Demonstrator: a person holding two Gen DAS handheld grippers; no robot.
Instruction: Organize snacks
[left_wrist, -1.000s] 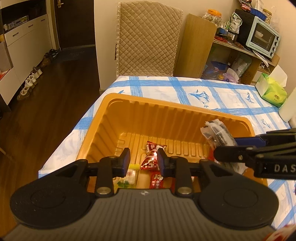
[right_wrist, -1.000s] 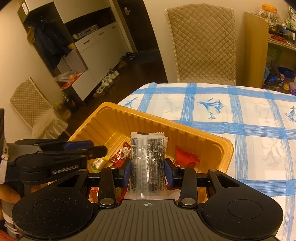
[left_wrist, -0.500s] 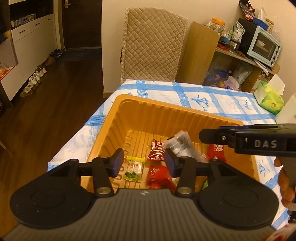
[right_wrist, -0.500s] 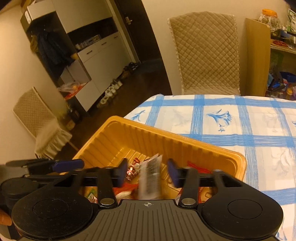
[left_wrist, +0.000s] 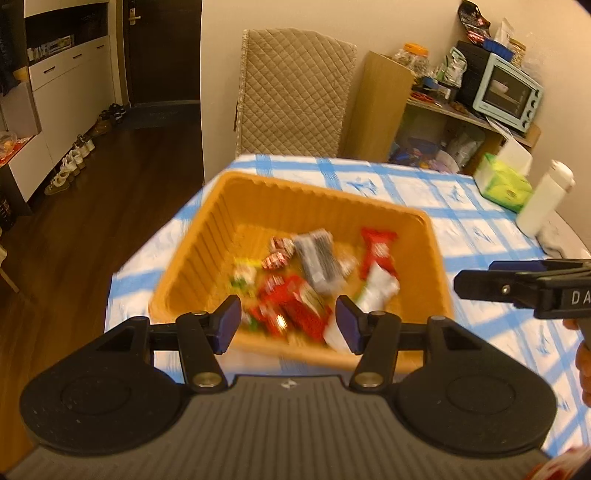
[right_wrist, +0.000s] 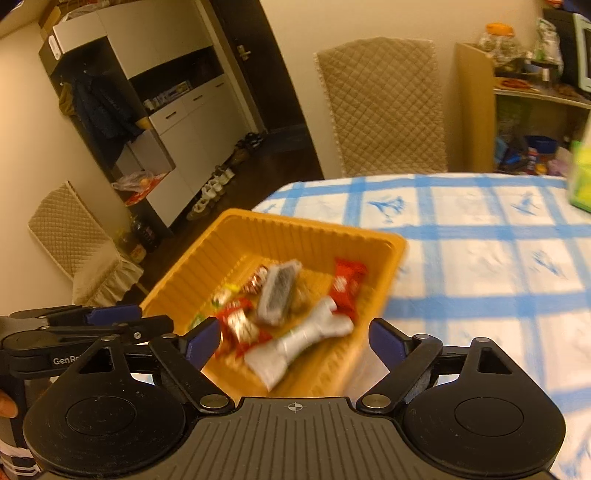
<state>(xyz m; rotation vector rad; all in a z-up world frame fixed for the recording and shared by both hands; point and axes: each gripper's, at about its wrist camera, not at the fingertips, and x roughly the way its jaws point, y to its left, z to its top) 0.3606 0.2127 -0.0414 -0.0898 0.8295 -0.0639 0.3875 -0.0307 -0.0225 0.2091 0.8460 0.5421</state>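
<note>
— State of your tools?
— Both have just been opening. My left gripper (left_wrist: 288, 324) and right gripper (right_wrist: 291, 341) stand spread, nothing between them.
— The snacks?
— Snacks (right_wrist: 280, 314) lie inside the orange tray (right_wrist: 314, 230).

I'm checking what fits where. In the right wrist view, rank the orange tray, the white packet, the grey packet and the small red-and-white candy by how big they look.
Largest to smallest:
1. orange tray
2. white packet
3. grey packet, though the white one lies nearer the camera, so these two are unsure
4. red-and-white candy
</note>
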